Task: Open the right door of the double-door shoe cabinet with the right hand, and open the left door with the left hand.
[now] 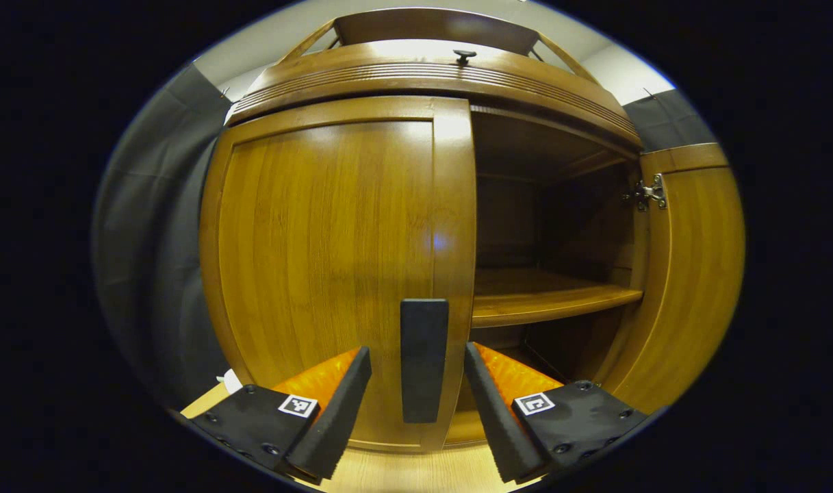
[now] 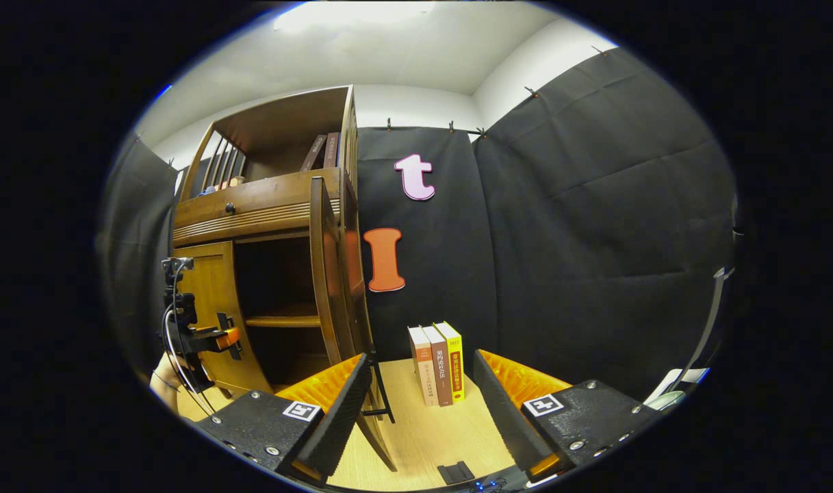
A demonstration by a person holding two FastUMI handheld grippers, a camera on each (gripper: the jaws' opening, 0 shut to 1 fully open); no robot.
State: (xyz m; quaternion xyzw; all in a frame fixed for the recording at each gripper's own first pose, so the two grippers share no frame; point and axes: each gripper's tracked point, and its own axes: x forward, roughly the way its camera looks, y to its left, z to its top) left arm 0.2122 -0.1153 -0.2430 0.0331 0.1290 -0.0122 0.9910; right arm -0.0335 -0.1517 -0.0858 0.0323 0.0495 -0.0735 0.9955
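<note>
In the left gripper view, the left gripper (image 1: 416,404) is spread open and grasps nothing; its two fingers stand on either side of the black handle (image 1: 424,359), apart from it. This handle sits on the inner edge of the left door (image 1: 334,260), which is closed, directly ahead of the gripper. To the right of it the cabinet is open, with a shelf (image 1: 546,298) inside, and the right door (image 1: 690,274) is swung out at the far right. In the right gripper view, the right gripper (image 2: 416,404) is also open and empty. The right door (image 2: 324,274) stands edge-on ahead and to the left of it, three books (image 2: 438,363) stand upright ahead between its fingers, and the left gripper (image 2: 204,339) is far to the left, before the left door (image 2: 207,294).
</note>
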